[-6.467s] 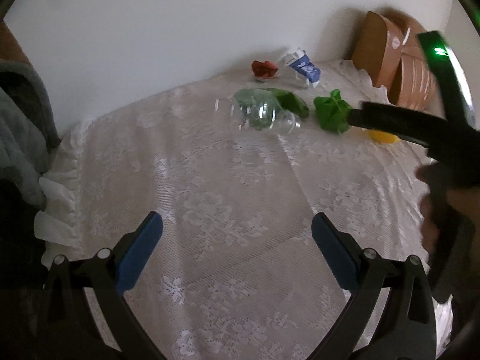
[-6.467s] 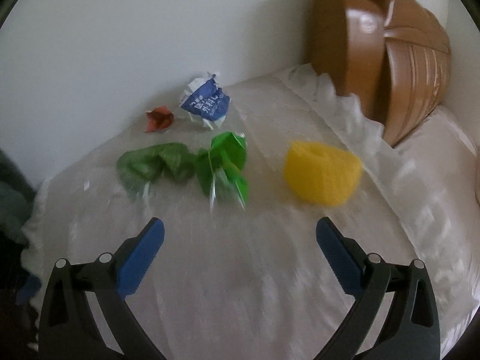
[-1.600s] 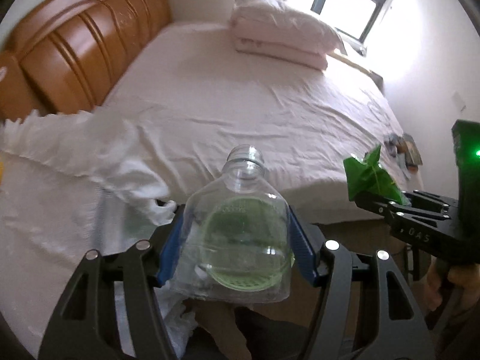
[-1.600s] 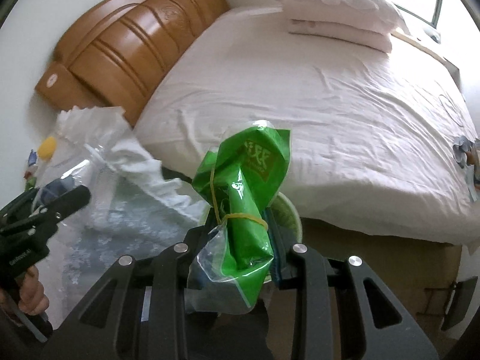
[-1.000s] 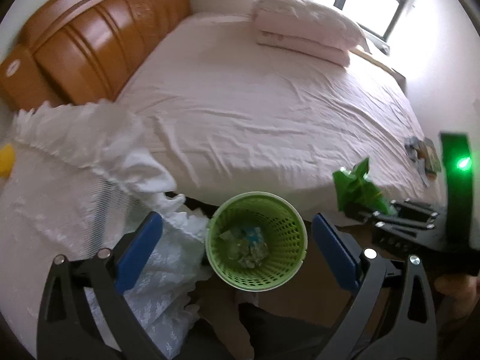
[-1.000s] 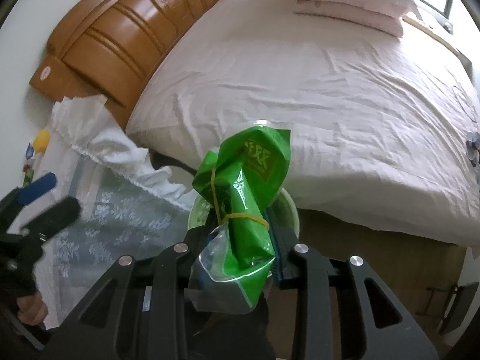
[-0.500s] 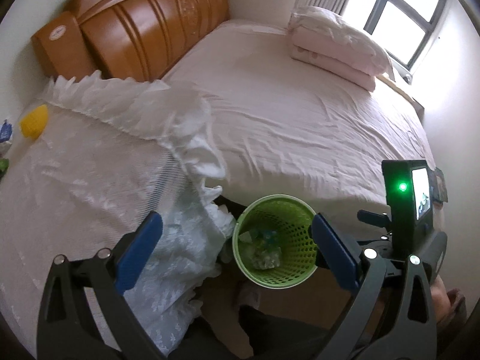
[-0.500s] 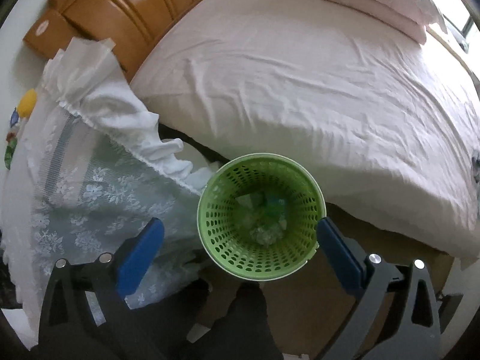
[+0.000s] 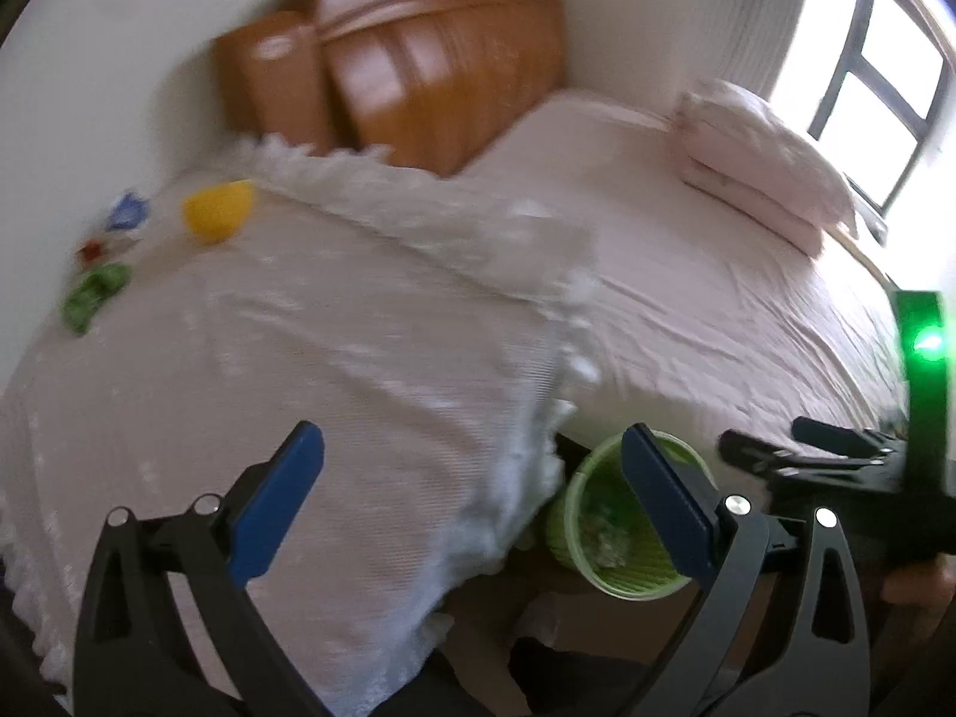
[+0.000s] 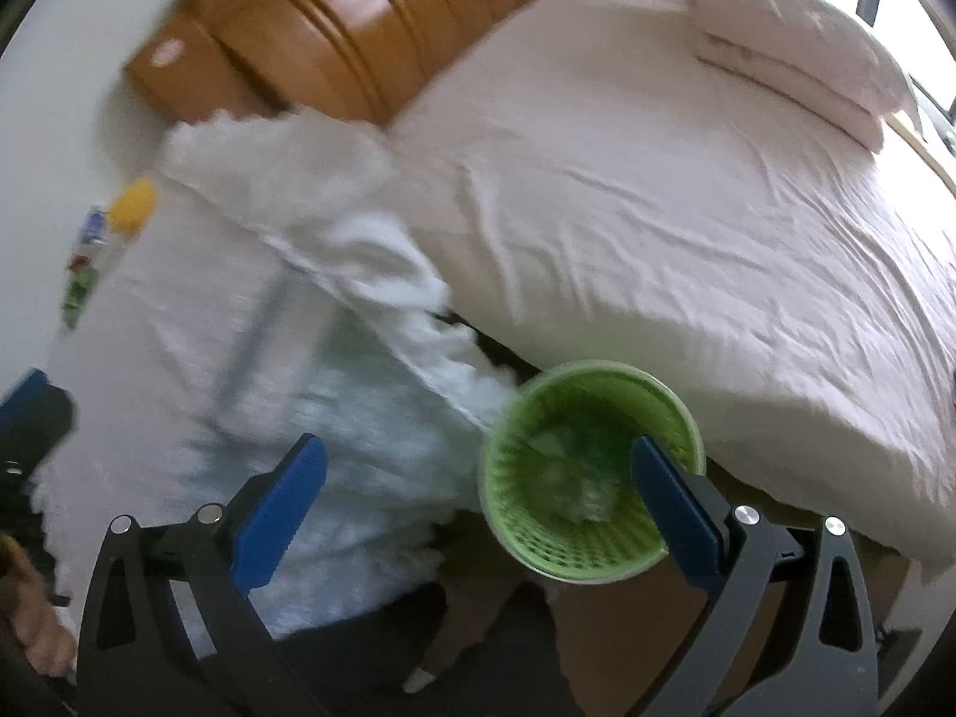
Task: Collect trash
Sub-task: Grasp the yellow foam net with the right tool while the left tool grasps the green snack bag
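Right tongs [image 10: 478,496] spread empty, round green mesh basket [image 10: 573,544] — crumpled trash inside

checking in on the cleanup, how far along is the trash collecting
Done: the green bin beside the bed already holds crumpled trash. In hand: nothing; the left gripper and right gripper both stand open and empty. Left: four pieces on the lace-covered table by the wall: a yellow piece, a blue wrapper, a small red scrap and a green wrapper.
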